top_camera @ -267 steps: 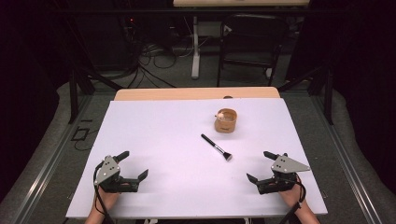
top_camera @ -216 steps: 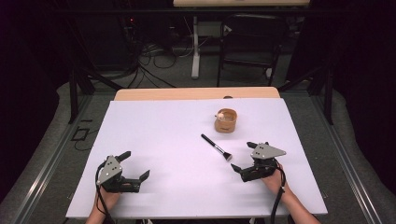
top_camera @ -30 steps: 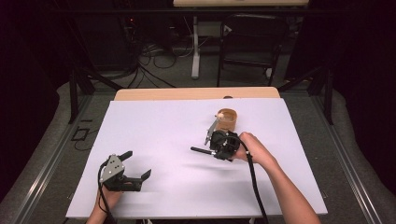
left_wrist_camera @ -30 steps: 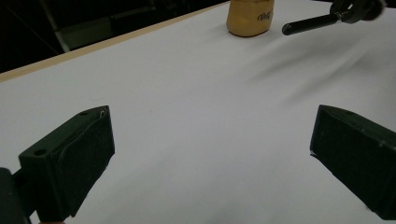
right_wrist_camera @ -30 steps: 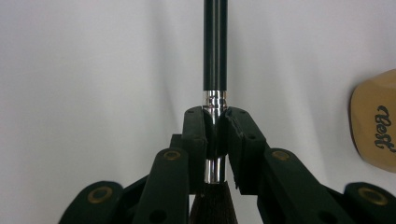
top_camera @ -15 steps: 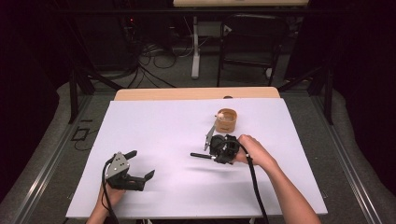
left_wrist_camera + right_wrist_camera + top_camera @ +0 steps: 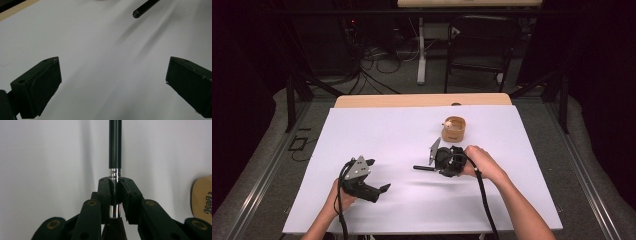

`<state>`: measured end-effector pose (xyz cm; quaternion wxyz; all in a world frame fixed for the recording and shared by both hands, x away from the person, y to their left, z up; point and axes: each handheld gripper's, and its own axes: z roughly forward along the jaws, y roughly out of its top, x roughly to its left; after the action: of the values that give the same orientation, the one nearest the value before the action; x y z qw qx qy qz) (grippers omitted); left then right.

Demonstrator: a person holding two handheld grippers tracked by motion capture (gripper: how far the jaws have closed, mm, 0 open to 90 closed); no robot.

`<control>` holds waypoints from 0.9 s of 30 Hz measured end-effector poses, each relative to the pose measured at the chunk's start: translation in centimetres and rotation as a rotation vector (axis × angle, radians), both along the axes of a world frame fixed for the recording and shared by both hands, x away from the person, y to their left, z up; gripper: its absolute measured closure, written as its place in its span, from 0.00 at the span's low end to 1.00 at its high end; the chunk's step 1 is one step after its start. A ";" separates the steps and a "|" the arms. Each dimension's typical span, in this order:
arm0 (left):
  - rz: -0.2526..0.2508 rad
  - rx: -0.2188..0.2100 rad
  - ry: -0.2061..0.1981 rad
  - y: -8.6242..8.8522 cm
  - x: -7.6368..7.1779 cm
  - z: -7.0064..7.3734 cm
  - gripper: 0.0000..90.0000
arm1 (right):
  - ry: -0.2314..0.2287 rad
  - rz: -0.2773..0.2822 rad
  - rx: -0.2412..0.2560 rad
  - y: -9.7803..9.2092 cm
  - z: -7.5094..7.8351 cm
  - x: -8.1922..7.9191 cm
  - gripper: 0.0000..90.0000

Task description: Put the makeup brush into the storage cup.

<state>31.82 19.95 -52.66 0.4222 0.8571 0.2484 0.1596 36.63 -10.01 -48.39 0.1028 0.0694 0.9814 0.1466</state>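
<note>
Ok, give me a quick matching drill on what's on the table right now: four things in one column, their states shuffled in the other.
1. brush
2. wooden cup
3. left gripper
4. right gripper

a. open over bare table
b. standing behind the right hand
c. shut on the silver ferrule
d. clamped, handle pointing left in the high view

Pairs: 1-d, 2-b, 3-a, 4-c

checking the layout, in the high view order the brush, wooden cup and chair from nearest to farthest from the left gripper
1. Brush: to the right of the left gripper, clamped in the right gripper.
2. Wooden cup: farther right, toward the table's back.
3. Chair: on the floor beyond the table.
</note>
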 end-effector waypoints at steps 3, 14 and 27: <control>-0.026 0.015 0.005 -1.1 0.3 0.4 0.00 | 0.002 0.018 -0.004 0.2 -0.1 -0.1 0.87; -0.121 0.114 0.061 -4.3 1.8 0.9 0.00 | -0.024 0.054 -0.019 0.6 -0.2 -0.6 0.87; -0.252 0.269 0.082 -7.5 3.0 1.6 0.24 | -0.020 0.064 -0.028 1.2 -0.5 -0.8 0.87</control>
<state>34.87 12.43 -51.05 0.3099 0.9359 0.1324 0.1024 35.84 -8.77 -48.90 0.1088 0.0353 0.9840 0.1368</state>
